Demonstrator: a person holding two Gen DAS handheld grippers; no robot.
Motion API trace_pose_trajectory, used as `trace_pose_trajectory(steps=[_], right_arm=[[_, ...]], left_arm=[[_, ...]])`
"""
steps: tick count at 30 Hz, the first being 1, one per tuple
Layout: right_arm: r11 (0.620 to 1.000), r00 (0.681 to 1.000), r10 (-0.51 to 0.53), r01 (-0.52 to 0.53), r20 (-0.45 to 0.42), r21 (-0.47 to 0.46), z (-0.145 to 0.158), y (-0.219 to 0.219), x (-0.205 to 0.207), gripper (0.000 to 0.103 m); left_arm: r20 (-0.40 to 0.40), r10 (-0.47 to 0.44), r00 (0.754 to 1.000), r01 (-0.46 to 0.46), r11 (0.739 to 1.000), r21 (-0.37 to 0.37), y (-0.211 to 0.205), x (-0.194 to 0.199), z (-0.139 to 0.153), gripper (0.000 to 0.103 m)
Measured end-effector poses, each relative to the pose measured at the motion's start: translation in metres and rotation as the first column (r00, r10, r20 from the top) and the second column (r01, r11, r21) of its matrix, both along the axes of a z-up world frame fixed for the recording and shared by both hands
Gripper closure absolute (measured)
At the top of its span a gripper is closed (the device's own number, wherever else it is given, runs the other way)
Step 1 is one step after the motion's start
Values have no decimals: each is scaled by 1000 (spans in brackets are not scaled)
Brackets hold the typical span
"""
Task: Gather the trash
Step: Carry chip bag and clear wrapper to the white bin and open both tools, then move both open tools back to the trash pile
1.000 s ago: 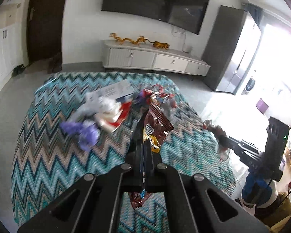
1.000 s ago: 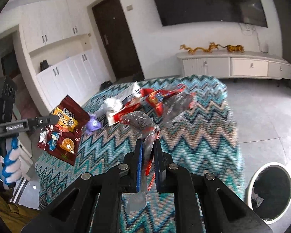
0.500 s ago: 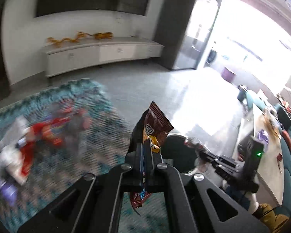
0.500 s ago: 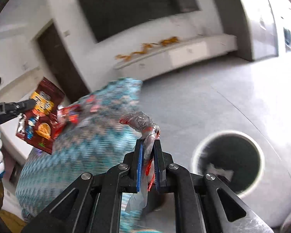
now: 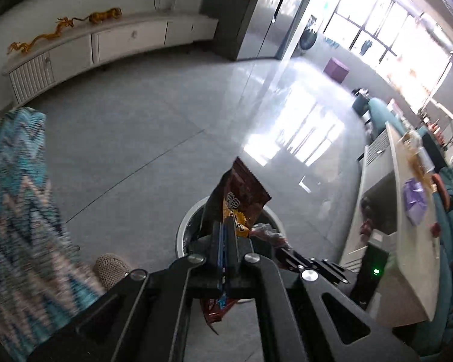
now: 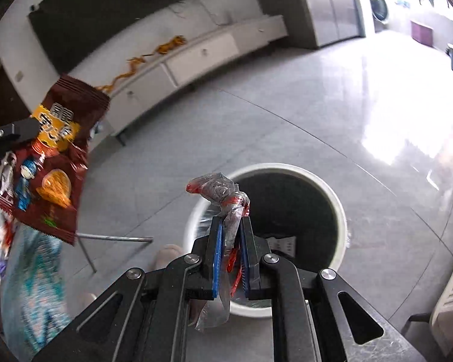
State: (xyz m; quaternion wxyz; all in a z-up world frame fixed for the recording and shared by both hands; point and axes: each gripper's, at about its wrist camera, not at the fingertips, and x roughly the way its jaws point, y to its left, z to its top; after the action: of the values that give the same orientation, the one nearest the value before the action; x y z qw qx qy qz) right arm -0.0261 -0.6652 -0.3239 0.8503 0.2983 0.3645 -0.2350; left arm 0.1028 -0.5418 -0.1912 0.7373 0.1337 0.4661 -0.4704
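- Floor: grey, glossy tiles; it carries the bin and fills most of both wrist views.
- Low white cabinet: stands along the far wall, well apart from the bin, with a golden ornament on its top.
- Zigzag-patterned cloth: teal and beige, blurred, at the left edge of both views.
- Trash bin: round, white rim, dark interior, standing on the floor. A pale paper scrap lies inside it.
- Left gripper: jaws clenched on the brown snack wrapper. The wrapper stands up out of the jaws, with a short end hanging below them. In the left wrist view the bin rim shows directly behind the wrapper; in the right wrist view the wrapper hangs left of the bin, over the floor.
- Right gripper: pointed down at the bin opening. Jaws are opening; the crumpled clear-and-red plastic wrapper sits between the pads, one end above them and a clear tail below, in front of the bin's near rim.
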Motion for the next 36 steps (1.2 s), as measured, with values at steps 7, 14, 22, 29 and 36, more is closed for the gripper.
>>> trace_pose_trajectory(steps=[7,14,22,29,36], right_arm=[[999,996,-48,49,-76,20,-28,-16,-1,71],[999,996,-45,47,-78,26,-30,-9,-2,65],[999,1000,-25,24,-16,-27,17,9,-7,64],[990,994,24,-8,111,-141,107,46,-13,57],[961,966,134,-72,223,-267,198,104,-11,56]], left_arm=[[-49,-58,997,61,996,61,-36,3,-43,84],[-66,-11,998,13,1000,21,-15,9,-38,55],[101,115,988,-98,983,-155,51,5,38,55],[225,169,960,-119,968,-221,117,-4,100,55],[281,245,928,-175,952,-251,196,-3,137,55]])
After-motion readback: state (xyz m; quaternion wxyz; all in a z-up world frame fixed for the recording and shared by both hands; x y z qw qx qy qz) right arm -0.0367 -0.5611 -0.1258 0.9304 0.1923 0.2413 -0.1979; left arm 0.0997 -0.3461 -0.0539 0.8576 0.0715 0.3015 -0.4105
